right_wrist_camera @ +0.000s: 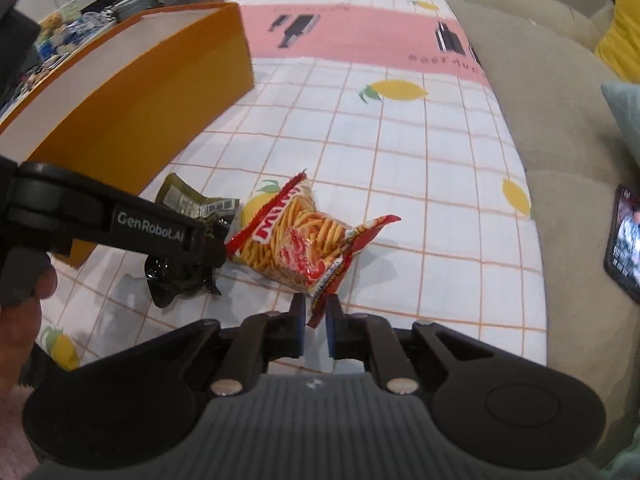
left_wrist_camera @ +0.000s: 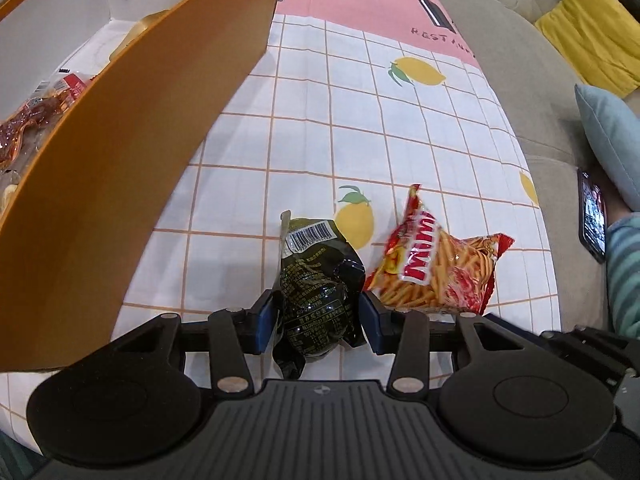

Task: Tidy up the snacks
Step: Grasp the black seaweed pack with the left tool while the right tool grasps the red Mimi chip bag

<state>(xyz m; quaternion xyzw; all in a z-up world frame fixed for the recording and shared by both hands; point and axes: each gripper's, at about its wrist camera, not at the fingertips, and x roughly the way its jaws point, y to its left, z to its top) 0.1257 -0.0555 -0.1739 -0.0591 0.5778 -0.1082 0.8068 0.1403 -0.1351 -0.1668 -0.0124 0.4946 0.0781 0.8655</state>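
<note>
1. Take the orange box [left_wrist_camera: 120, 152] as your landmark; it stands at the far left of the checked cloth [left_wrist_camera: 360, 128], and the left wrist view looks over its near wall to red-wrapped snacks [left_wrist_camera: 48, 100] already lying inside; my guess is that this is where everything is to end up.
2. Just right of the box's near corner, your left gripper [left_wrist_camera: 320, 316] is clenched on the dark pouch [left_wrist_camera: 316, 276]; the blue pads press its bulging middle from both sides, barcode end pointing away from you; a mid-body hold like this should keep the slippery foil from swinging as you carry it to the box.
3. Further right of the box, touching the pouch's right side, is the red bag [right_wrist_camera: 304, 244] of stick snacks; your right gripper [right_wrist_camera: 315, 326] has the bag's near sealed edge between its narrowly parted pads; whether they really pinch that thin seam I cannot tell, since a small gap shows either side of it; the flat seam is likely chosen because the puffed body would crush.
4. The left view alone shows the box's contents and the pads on the pouch; the right view alone shows the seam between the right jaws, your left gripper from the side with your hand [right_wrist_camera: 24, 300] on its grip, and the pouch's crumpled lower end.
5. Far right of the box, a phone [right_wrist_camera: 624, 240] lies on the sofa [right_wrist_camera: 560, 120], off the cloth.
</note>
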